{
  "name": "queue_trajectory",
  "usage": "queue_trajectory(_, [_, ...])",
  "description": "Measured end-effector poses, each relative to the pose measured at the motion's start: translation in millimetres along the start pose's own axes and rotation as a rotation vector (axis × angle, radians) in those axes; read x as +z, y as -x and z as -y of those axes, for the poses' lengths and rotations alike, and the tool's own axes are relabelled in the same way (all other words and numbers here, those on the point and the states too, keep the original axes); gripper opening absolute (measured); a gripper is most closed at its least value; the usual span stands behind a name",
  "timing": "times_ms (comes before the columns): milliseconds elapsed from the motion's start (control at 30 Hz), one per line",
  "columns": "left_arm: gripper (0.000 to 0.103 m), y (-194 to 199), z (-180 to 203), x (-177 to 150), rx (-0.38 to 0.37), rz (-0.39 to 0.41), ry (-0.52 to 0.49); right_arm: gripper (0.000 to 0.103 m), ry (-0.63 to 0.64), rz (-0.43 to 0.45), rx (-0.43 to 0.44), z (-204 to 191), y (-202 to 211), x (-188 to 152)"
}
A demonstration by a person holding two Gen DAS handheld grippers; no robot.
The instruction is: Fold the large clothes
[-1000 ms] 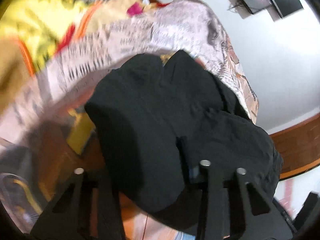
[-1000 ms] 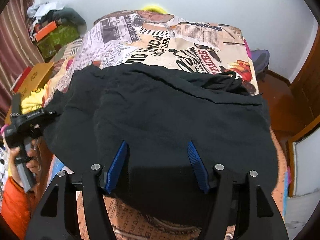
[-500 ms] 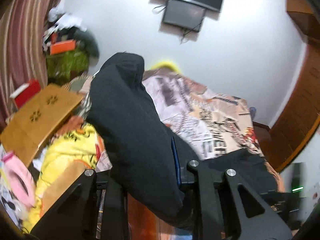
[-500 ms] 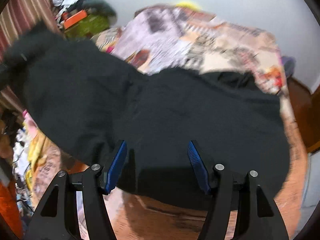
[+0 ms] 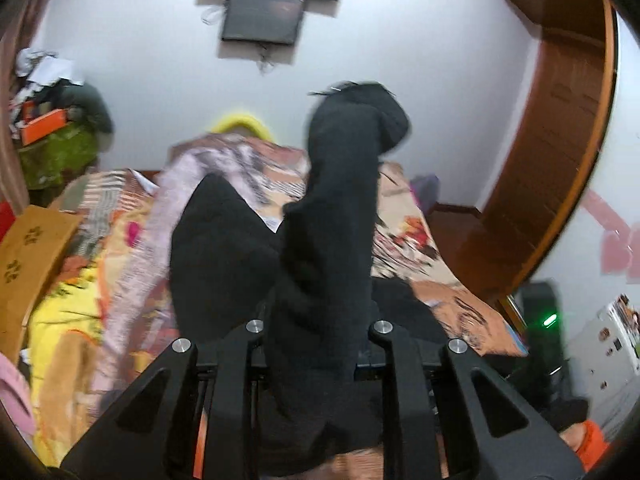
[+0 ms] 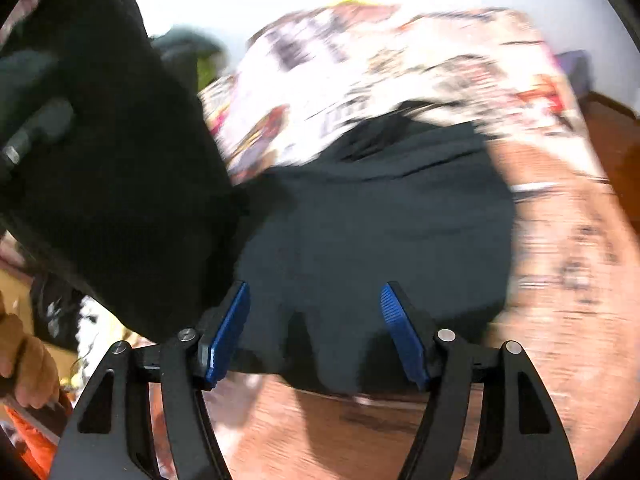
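The left gripper is clenched on a thick fold of the black garment; its jaws have just been closing further, and the cloth fills the gap between them so fully that the pads are hidden. From this grip the fabric stands up in a tall column in front of the camera, and its top end reaches up in front of the white wall. A second hump of the same garment rises just to the left of the column, and more of it lies lower on the bed. The right gripper is released: its jaws have just been opening a little more, and the two blue pads stand apart with the near edge of the garment showing between them, not pressed by either pad. In the right wrist view the main part of the garment lies flat on the bed, spread across the printed bedcover, while its left part is lifted high at the left edge of the picture, where it partly covers the left gripper. A hand shows at the lower left of that view. Behind the bed, a dark screen hangs on the wall, and a brown cardboard box lies at the left side, beside yellow cloth. The right wrist view is blurred.
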State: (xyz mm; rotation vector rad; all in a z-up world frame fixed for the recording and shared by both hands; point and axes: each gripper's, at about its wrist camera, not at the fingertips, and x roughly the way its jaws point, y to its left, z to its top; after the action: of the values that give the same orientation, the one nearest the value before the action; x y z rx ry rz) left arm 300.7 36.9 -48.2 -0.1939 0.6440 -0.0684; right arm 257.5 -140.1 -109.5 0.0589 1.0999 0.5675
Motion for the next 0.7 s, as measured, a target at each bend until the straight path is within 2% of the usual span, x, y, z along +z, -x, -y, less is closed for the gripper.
queue_trajectory(100, [0.018, -28.7, 33.1, -13.6, -0.056, -0.084, -0.026, 0.065, -0.05, 0.017, -0.033, 33.5, 23.3, -8.6])
queue_trajectory(233, [0.019, -78.3, 67.1, -44.0, -0.105, -0.248, -0.08, 0.065, -0.126, 0.041, -0.074, 69.7, 43.9, -20.7])
queue_trajectory(333, [0.024, -116.1, 71.9, -70.4, -0.136, -0.411, -0.09, 0.065, -0.165, 0.04, -0.086, 83.9, 50.0, -28.9])
queue_trajectory(367, [0.026, -123.8, 69.0, -77.9, -0.144, -0.444, -0.084, 0.065, -0.173, 0.039, -0.09, 87.0, 53.1, -31.9])
queue_trajectory(467, [0.03, -115.1, 66.9, -77.1, -0.145, -0.425, -0.092, 0.065, -0.173, 0.054, -0.088, 89.2, 64.5, -36.1])
queue_trajectory(600, [0.053, -92.3, 75.0, -71.5, -0.166, -0.407, -0.104, 0.065, -0.154, 0.083, -0.094, 89.1, 75.8, -33.6])
queue_trajectory(700, [0.06, -70.8, 80.6, -68.1, -0.166, -0.384, -0.132, 0.065, -0.133, 0.114, -0.082, 81.1, 82.8, -31.9])
